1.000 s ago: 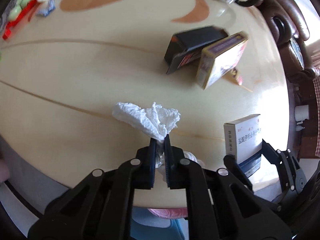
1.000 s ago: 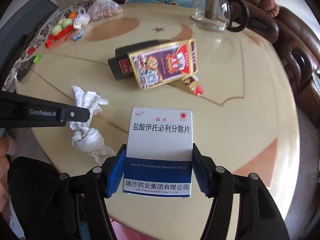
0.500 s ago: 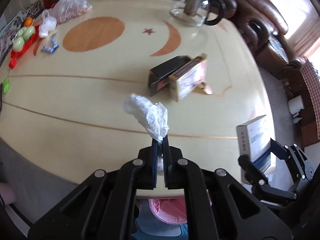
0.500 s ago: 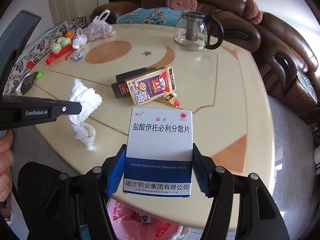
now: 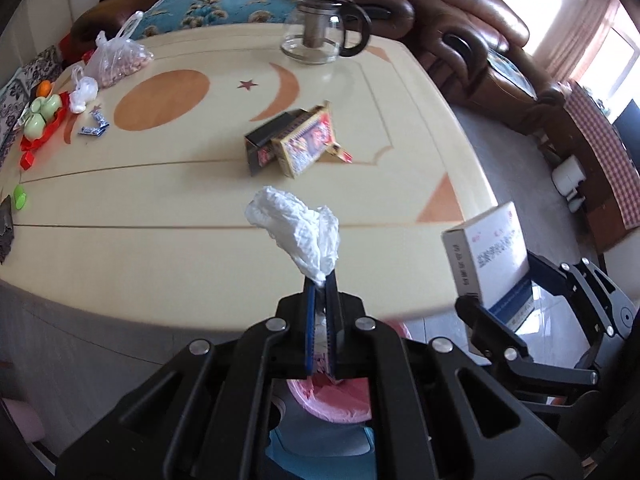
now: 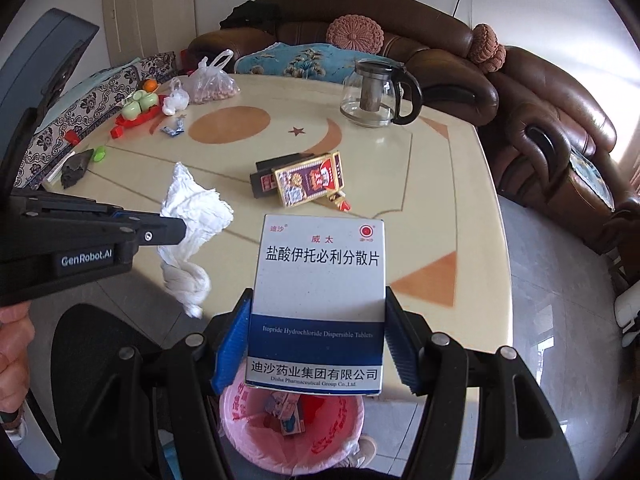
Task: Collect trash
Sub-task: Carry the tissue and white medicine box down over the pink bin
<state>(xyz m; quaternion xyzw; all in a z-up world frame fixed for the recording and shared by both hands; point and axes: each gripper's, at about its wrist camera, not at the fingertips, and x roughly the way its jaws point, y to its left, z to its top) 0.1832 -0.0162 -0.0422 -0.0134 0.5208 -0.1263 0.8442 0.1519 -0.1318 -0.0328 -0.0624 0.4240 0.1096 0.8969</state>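
While past table (image 6: pixel 460 208) edge, fingers clamp tissue (image 5: pixel 298 232), box (image 6: pixel 320 300); bin (image 6: pixel 292 436) seemingly below.

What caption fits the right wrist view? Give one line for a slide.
Right gripper holds a medicine box above the pink-lined trash bin.

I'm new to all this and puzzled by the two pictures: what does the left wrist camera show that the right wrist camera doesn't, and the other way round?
Only the left wrist view: the left gripper head-on, jaws shut on the tissue, and the medicine box seen from the side.

Only the right wrist view: the box's printed front between the right gripper jaws, small boxes inside the pink bin, and the tissue's twisted tail hanging down.

Both: the table, teapot, card boxes, sofa and bin.
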